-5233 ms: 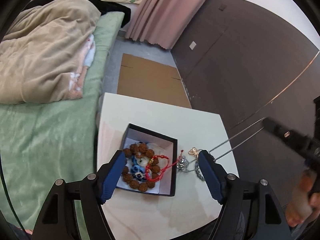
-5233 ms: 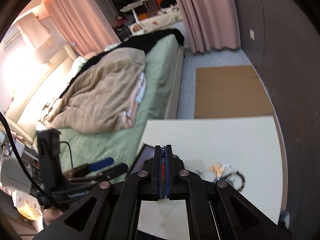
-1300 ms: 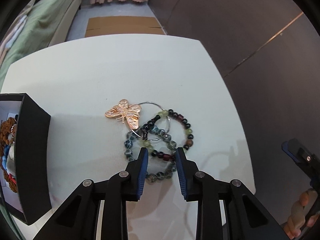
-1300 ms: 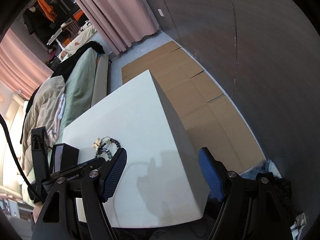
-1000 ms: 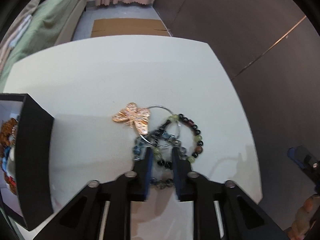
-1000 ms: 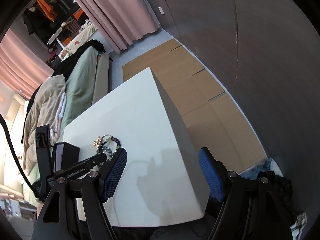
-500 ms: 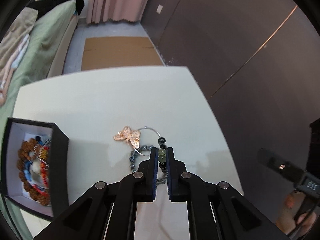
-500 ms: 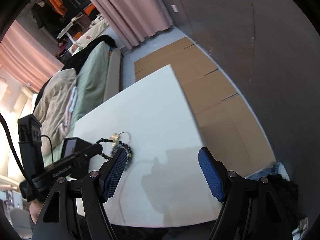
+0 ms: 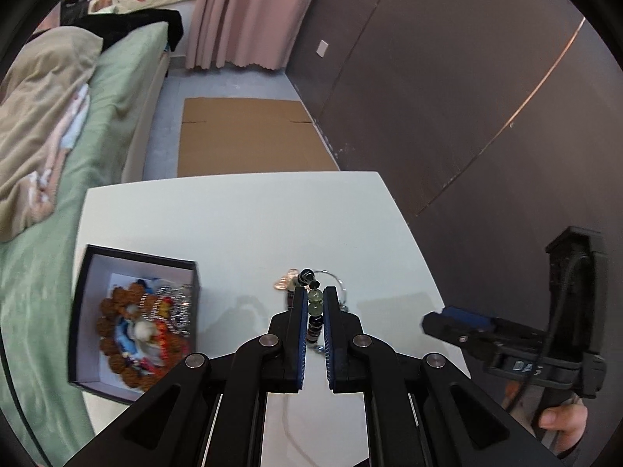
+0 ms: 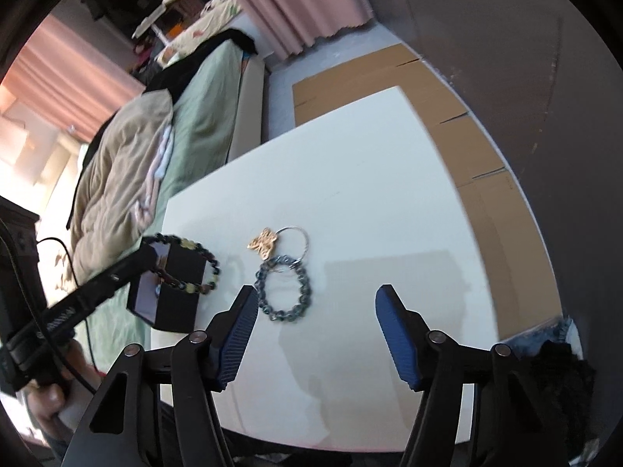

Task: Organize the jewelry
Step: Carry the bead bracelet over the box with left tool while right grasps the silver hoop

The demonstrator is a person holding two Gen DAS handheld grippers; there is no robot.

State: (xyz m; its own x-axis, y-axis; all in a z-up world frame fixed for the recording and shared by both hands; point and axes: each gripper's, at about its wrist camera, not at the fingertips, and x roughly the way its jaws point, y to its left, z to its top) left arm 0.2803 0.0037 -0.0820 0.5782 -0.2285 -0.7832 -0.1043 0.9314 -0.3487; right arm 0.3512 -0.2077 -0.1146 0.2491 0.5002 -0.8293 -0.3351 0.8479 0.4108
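Item: white table (image 10: 350, 163) beside a bed, jewelry in course of sorting.

Box: we recorded a black box (image 9: 134, 323) at the table's left side, already holding a brown bead bracelet (image 9: 113, 327), red cord and some silver and blue pieces. We judged this share of the task done.

Left gripper (image 9: 314, 303): we found its jaws pinched nearly together on a dark-and-green bead bracelet (image 10: 187, 262). The bracelet hung clear of the table, and in the right wrist view it showed in front of the box's near corner; whether it was over the opening we could not tell.

Right gripper (image 10: 315, 303): we noted its jaws wide apart and closing, with nothing between the pads. It hovered above the table, pointing down toward the remaining pieces.

Left on the table: a grey-blue bead bracelet (image 10: 283, 290), a thin silver ring (image 10: 294, 243) and a gold butterfly charm (image 10: 264, 243), lying close together near the middle, the three touching or overlapping.

Progress: we judged the sorting past halfway, with one bracelet in transit to the box and three pieces yet to be lifted
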